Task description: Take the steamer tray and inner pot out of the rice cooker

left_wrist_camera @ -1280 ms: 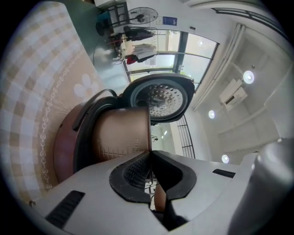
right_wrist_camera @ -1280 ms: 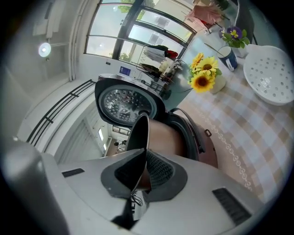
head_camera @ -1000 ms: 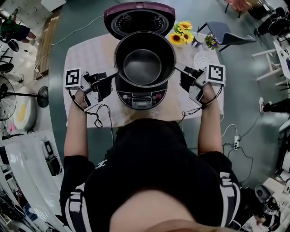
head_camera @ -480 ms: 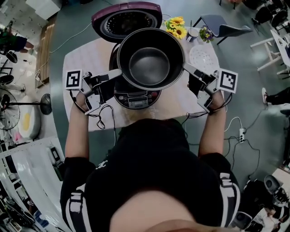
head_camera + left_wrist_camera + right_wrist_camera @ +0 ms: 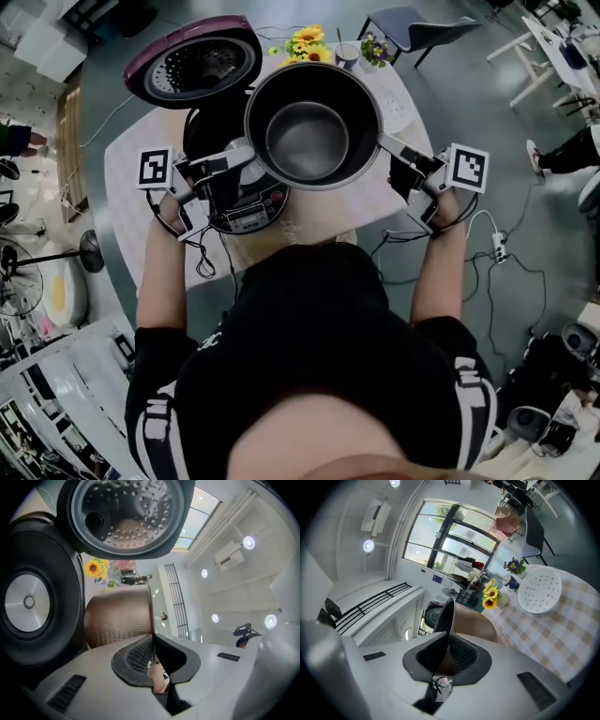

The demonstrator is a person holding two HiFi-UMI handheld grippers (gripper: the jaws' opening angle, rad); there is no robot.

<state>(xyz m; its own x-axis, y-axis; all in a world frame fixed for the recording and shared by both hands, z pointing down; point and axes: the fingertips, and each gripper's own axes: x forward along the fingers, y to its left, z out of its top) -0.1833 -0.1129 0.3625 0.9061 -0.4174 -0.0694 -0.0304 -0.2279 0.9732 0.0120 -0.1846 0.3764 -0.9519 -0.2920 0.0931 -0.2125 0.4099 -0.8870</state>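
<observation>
The dark round inner pot hangs in the air, up and to the right of the rice cooker, whose purple lid stands open. My left gripper is shut on the pot's left rim, and my right gripper is shut on its right rim. In the left gripper view the thin rim runs between the pads, with the pot's bronze wall beyond and the lid's inner plate above. The right gripper pinches the rim of the pot likewise. The white perforated steamer tray lies on the table.
The checked tablecloth covers a small table. A pot of sunflowers and a small cup stand at its far edge. A chair is behind the table. Cables trail from both grippers over the near edge.
The inner pot has risen out of the cooker and moved right, carried by both shut grippers. The cooker now shows to the pot's left, its body uncovered.
</observation>
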